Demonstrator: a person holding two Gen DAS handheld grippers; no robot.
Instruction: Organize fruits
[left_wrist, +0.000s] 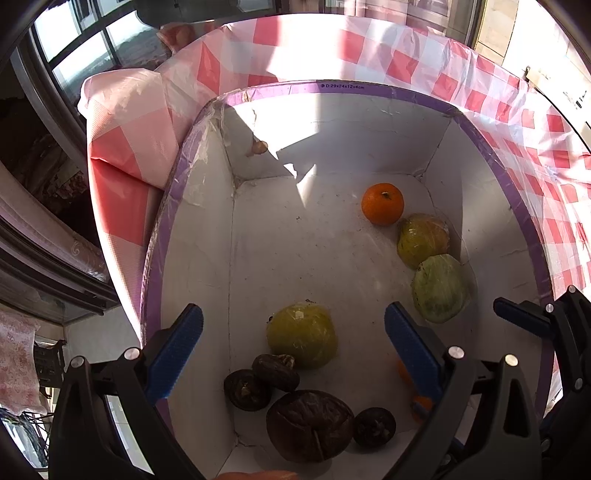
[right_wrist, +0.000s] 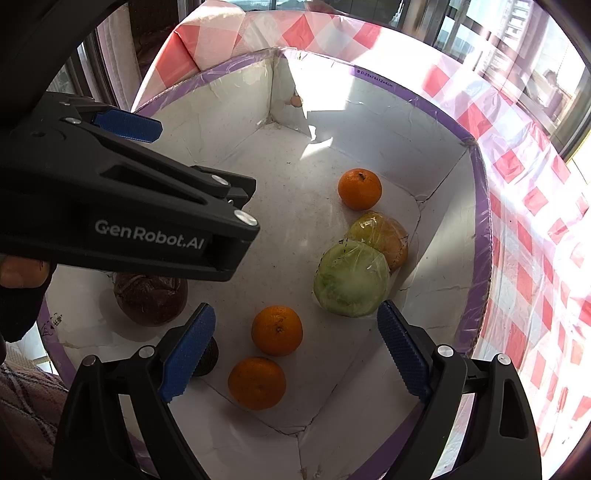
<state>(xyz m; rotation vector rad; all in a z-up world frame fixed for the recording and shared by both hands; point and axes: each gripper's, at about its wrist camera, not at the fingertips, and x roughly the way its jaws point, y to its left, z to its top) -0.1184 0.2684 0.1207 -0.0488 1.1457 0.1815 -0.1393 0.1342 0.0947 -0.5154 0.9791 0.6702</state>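
Desk was covered by a red-and-white checked plastic cloth, crumpled at the far left corner. Dark-framed windows stood behind on the left; more window frames showed on the right. Hard sunlight came in, throwing bright patches and sharp shadows. A floral pink fabric hung low left.

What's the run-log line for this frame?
left gripper: open over yellow-green fruit | right gripper: open over two oranges | all inside purple-rimmed box
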